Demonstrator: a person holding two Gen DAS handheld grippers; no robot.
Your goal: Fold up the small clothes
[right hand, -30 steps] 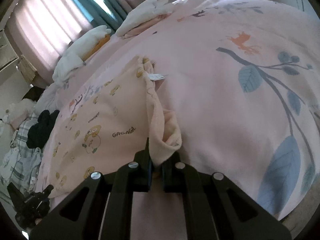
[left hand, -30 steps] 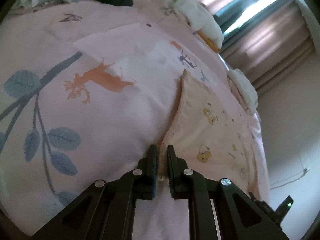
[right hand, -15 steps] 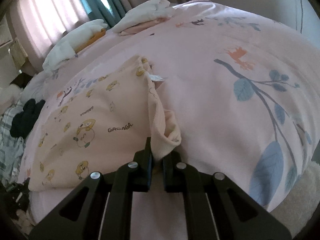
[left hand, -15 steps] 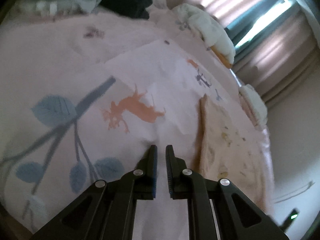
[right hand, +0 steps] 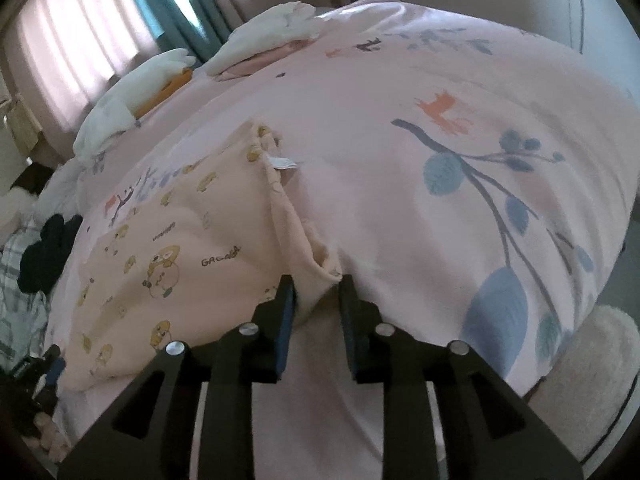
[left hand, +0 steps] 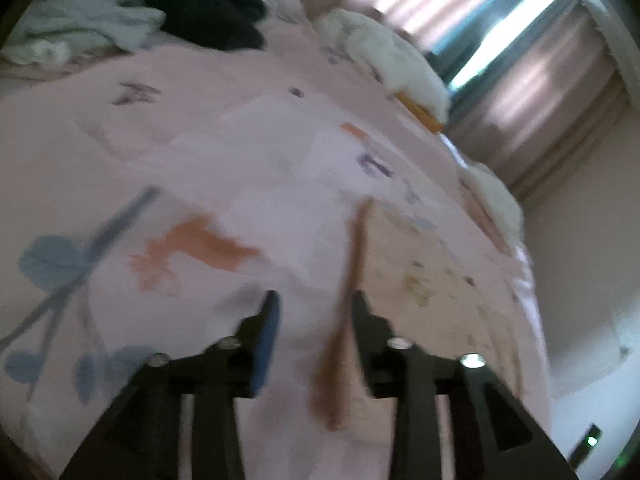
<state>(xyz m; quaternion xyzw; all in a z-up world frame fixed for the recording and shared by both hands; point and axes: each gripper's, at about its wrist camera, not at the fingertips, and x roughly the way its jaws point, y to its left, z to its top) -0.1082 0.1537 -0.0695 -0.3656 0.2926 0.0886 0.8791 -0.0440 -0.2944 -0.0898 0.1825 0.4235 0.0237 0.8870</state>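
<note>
My left tongs [left hand: 314, 306] are spread, with nothing between them but the pink bedspread [left hand: 248, 152]; that view is blurred, so I can only make out the folded edge of the small peach garment [left hand: 432, 264] running just to the right of the gap. My right tongs [right hand: 316, 290] are spread too, and a bunched corner of the garment [right hand: 188, 248] sits loosely between the jaws without being pinched.

The garment, printed with little cartoon bears, lies flat on the bed to the left of my right tongs. Its right-hand edge looks doubled over, with a white label [right hand: 285, 163] poking out near the far end, so I judge one fold is already laid down. It is still a broad panel, so I think at least one more fold is needed to bring it to a compact size, and the rumpled corner at my right tongs wants smoothing first.

More remains beyond this piece: a heap of dark and pale clothes [left hand: 200, 16] sits at the far side of the bed, well apart from the garment, while white folded bundles [right hand: 132, 92] lie near the curtains
</note>
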